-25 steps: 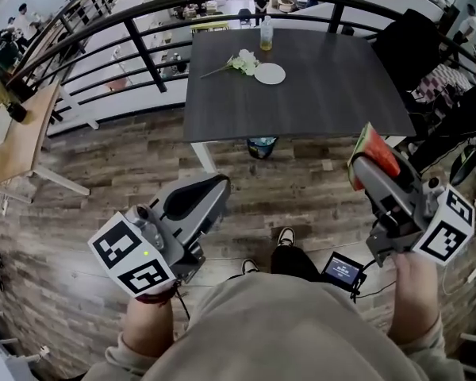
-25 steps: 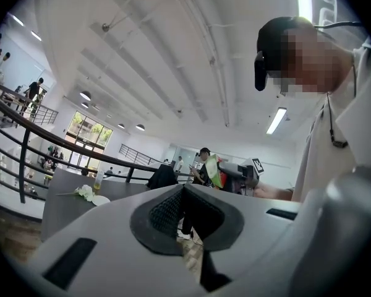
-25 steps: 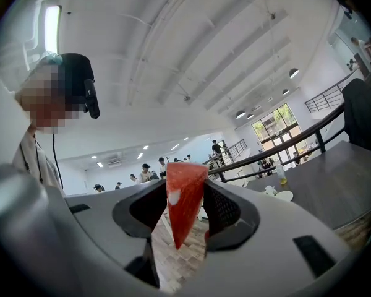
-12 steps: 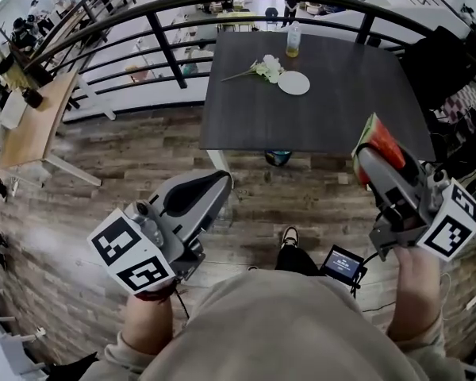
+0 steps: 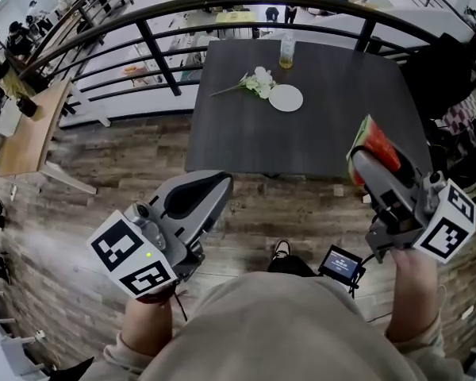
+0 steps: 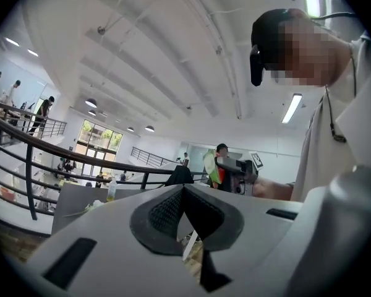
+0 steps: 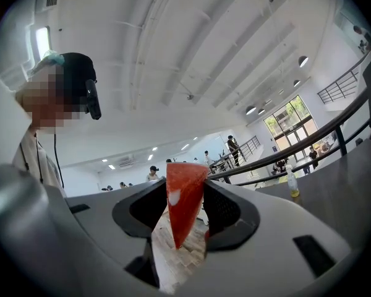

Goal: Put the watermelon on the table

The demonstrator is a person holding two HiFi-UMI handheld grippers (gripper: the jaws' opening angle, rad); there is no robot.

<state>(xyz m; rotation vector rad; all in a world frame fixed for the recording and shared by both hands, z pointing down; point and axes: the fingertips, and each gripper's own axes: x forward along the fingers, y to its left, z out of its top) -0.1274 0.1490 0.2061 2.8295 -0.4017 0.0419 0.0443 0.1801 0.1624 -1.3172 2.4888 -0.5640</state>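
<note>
Red watermelon wedge between jaws

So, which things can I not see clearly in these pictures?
- Bottle label: too small, head view.
- Table legs: hidden under its top, head view.
- Watermelon slice flanks: covered by fingers of the right gripper, right gripper view.
- Small screen text: too small, head view.
</note>
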